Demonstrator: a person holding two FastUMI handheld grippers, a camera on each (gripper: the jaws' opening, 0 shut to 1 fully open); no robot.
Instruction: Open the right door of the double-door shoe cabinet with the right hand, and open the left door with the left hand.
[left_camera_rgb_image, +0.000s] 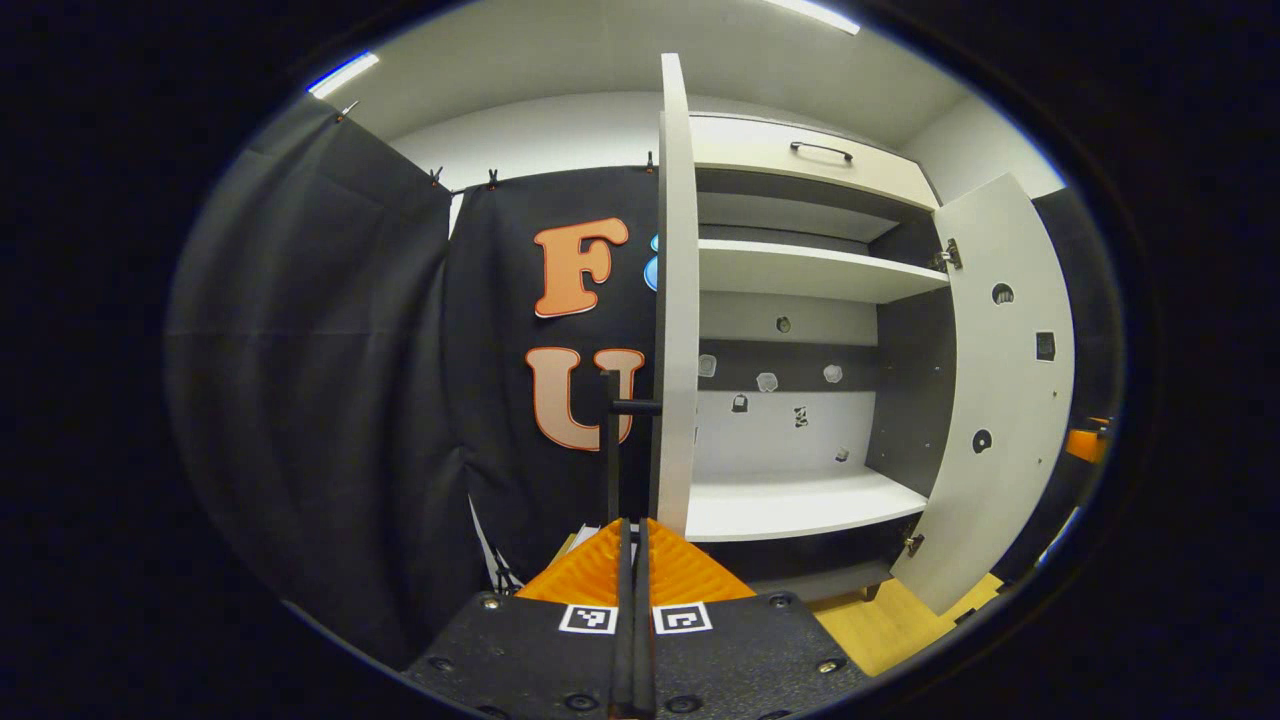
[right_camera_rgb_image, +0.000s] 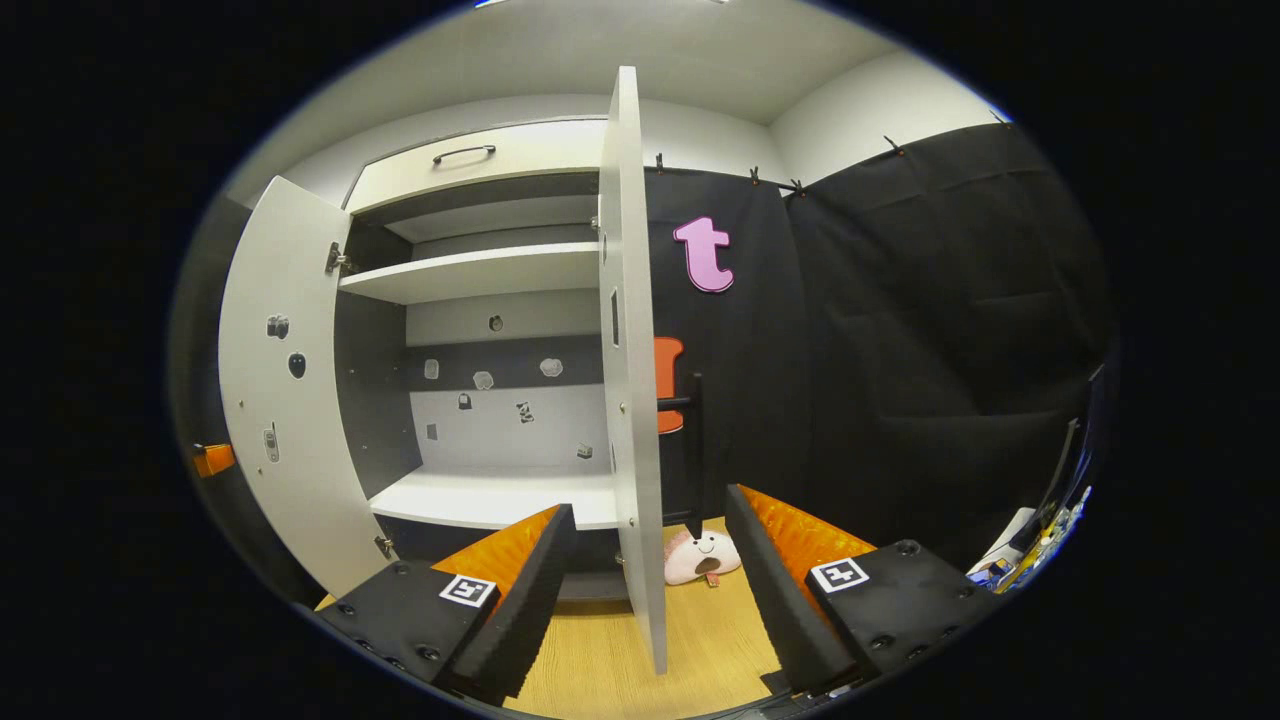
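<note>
Both cabinet doors swung wide: my left gripper (left_camera_rgb_image: 632, 540) is pinched on the left door's handle (left_camera_rgb_image: 612, 440), my right gripper (right_camera_rgb_image: 648, 560) spread around the right door (right_camera_rgb_image: 632, 400).

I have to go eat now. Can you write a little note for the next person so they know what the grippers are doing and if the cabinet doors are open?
Left hand-held gripper: fingers closed together, just below the left door's handle, apparently holding nothing.
Right hand-held gripper: open, one finger on each side of the right door's edge, not pressing it.
Left door: swung out, seen edge-on in the left gripper view.
Right door: swung out too.
The shelves inside look bare.
Done: both doors of the shoe cabinet are open.
Left: probably just back both grippers away.
</note>
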